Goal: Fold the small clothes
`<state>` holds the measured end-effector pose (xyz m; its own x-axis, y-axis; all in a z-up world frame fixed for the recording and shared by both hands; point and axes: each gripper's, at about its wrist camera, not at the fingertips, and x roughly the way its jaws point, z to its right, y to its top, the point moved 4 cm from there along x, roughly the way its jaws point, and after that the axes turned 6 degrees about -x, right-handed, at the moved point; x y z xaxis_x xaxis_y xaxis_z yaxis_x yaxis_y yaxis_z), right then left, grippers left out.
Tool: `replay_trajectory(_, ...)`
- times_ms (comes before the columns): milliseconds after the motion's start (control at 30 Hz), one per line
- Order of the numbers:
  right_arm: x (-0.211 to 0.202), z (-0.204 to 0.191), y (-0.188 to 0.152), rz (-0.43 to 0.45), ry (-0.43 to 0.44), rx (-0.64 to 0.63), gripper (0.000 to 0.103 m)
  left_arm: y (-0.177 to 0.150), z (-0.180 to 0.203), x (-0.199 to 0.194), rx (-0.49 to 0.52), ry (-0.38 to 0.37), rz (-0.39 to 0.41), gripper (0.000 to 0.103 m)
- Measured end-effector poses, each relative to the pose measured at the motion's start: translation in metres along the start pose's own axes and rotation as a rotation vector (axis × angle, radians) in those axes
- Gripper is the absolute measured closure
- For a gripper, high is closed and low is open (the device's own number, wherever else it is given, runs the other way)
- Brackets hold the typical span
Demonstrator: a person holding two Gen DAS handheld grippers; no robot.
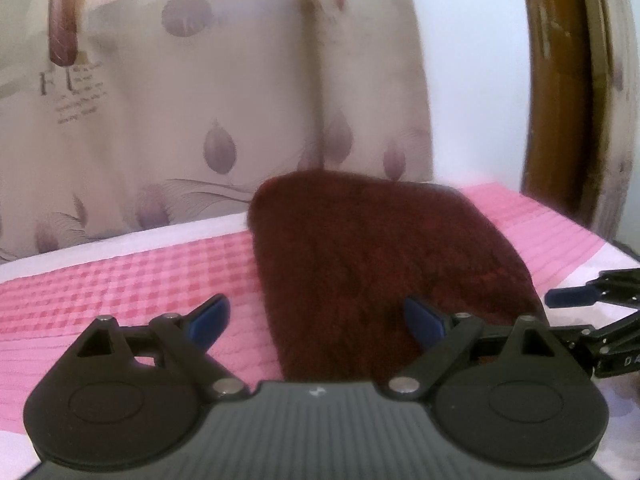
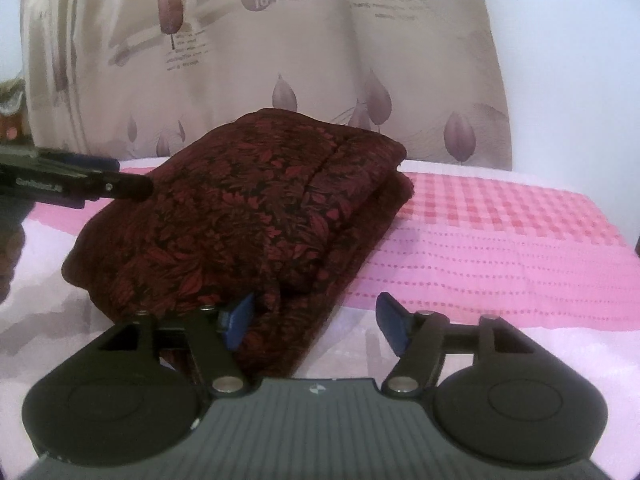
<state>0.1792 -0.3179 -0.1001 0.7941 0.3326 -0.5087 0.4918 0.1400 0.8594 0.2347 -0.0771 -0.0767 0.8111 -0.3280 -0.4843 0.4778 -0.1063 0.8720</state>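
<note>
Folded dark-red leaf-print garment (image 2: pixel 248 216) lies on pink checked bedspread (image 2: pixel 500 240), curtain (image 2: pixel 320 60) behind. Right gripper (image 2: pixel 316 322) at its near edge, fingers released & apart, left finger (image 2: pixel 240 320) touching cloth, nothing clamped. Left gripper (image 1: pixel 316 322) at garment's near-left side, fingers spread wide, gripping nothing.

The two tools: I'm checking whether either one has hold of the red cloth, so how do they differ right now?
The left tool stands wider open than the right tool. The left one has only its right finger over the dark red cloth; the right one straddles the cloth's near fold, its left finger against it. Both are open and gripping nothing, over the pink checked bedspread.
</note>
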Motion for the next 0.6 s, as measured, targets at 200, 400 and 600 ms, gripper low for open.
replay_trajectory(200, 0.004, 0.029, 0.016, 0.060, 0.178, 0.269, 0.030, 0.009, -0.030, 0.029, -0.140, -0.194, -0.093, 0.002)
replay_trajectory(400, 0.041, 0.046, 0.034, 0.011, 0.274, 0.416, 0.018, 0.010, -0.054, 0.068, -0.297, -0.407, -0.222, 0.000)
replay_trajectory(600, 0.085, 0.048, 0.039, -0.108, 0.343, 0.475, 0.008, 0.002, -0.068, 0.101, -0.368, -0.530, -0.295, 0.000)
